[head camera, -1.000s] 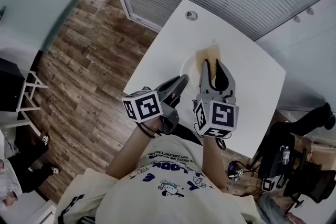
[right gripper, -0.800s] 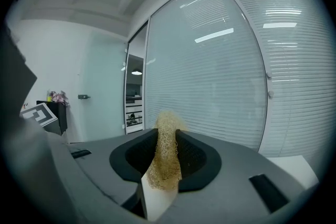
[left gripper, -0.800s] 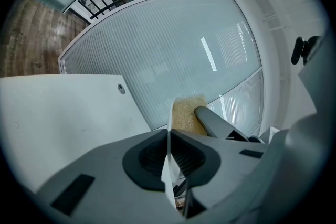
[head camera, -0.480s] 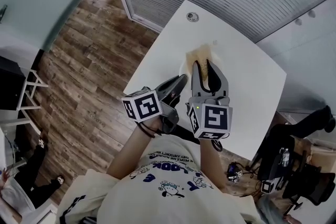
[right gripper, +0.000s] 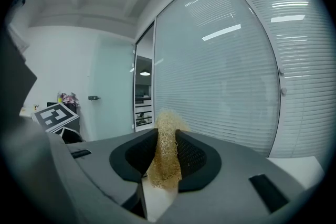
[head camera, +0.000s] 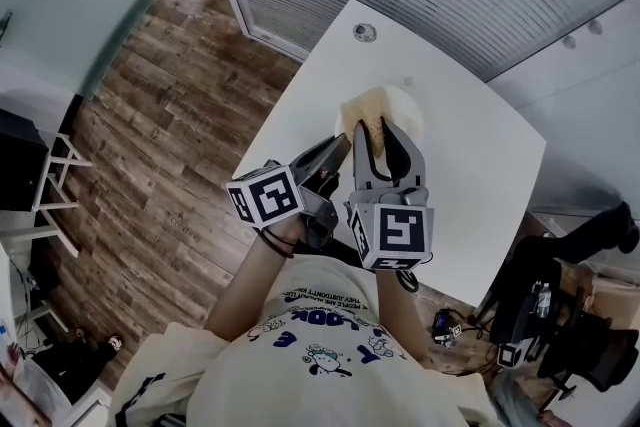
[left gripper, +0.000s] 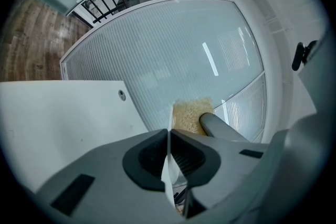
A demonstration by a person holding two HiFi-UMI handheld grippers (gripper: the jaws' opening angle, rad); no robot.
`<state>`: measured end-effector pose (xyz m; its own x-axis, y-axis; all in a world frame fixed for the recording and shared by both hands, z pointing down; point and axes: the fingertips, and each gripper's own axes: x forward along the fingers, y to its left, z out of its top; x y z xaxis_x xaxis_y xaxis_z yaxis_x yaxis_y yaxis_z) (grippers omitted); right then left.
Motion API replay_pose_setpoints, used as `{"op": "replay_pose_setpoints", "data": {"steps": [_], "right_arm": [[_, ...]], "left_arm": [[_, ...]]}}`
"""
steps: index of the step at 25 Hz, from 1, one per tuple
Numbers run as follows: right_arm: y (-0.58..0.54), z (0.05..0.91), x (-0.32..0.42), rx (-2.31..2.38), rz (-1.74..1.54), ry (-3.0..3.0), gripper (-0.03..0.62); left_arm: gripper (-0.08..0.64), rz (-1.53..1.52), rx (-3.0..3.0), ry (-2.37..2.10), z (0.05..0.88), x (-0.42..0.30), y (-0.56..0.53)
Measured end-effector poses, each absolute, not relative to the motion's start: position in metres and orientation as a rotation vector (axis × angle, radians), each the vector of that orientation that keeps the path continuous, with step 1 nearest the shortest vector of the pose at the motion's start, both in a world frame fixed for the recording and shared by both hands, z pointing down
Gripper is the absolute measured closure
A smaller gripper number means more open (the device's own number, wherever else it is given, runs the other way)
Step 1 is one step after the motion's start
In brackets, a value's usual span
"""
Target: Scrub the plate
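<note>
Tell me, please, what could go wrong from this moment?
The left gripper pinches the plate only at its thin rim, so scrubbing pressure may twist it loose onto the table. The right gripper holds the fibrous scrub pad by a narrow fold, which might slip out.

The thin white round plate [left gripper: 169,171] is clamped at its near rim in the jaws of the left gripper [left gripper: 169,134], edge-on above the white desk [head camera: 480,165]. The tan, coarse fibrous scrubbing pad [right gripper: 167,149], squeezed in the right gripper's [right gripper: 166,131] jaws, lies against the plate's far part.
</note>
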<state>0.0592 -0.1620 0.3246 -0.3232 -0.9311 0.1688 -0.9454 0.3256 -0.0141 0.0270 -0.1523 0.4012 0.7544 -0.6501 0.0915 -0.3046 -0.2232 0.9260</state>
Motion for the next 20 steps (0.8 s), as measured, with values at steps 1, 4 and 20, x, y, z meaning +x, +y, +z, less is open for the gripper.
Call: {"op": "replay_pose_setpoints", "data": {"steps": [1,4,20], "right_arm": [[-0.162,0.325,0.059,1.741,0.168,-2.452,0.491],[-0.162,0.326,0.059,1.732,0.179,-2.458,0.491],[-0.153,0.333,0.06,1.703,0.198,-2.462,0.491]], "left_arm": [[0.52,-0.388,1.818,-0.743,0.401,0.026,-0.154],[0.52,-0.411,1.813,-0.754,0.399,0.022,-0.16],[0.521,-0.464,1.802,-0.796,0.392,0.007,-0.173]]}}
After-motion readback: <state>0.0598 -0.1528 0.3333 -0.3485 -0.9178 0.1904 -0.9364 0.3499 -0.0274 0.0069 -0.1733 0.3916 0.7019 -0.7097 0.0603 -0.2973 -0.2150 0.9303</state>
